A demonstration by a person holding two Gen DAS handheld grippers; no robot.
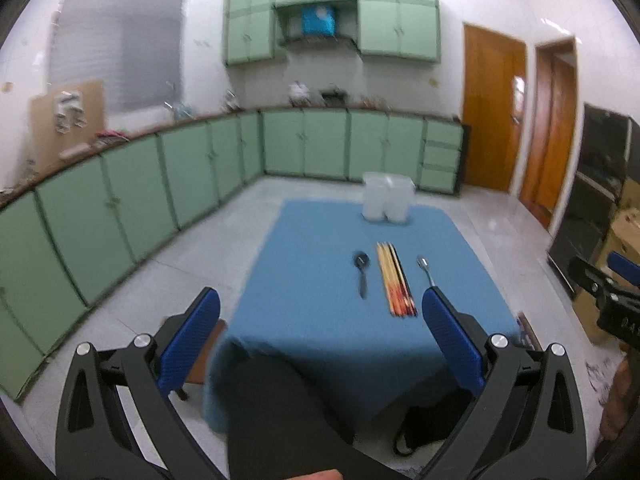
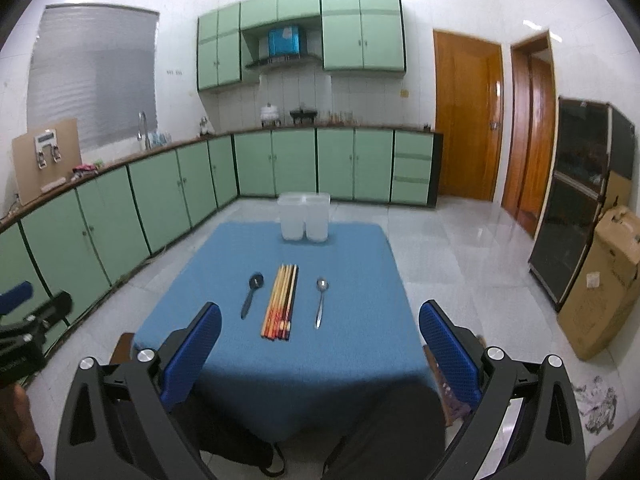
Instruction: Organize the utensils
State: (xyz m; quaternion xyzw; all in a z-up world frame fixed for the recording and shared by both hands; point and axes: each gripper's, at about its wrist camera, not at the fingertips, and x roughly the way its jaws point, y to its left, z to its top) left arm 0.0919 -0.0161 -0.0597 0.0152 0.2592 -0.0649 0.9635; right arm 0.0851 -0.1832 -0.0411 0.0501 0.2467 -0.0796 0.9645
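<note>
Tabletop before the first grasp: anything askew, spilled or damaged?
Nothing stands out. The black spoon, the bundle of chopsticks and the metal spoon lie side by side, roughly parallel on the blue tablecloth. The two white containers stand upright at the far edge. Both claws are open and empty.

bare blue tablecloth (image 2: 352, 280) around utensils, white containers (image 2: 304, 216) behind
</note>
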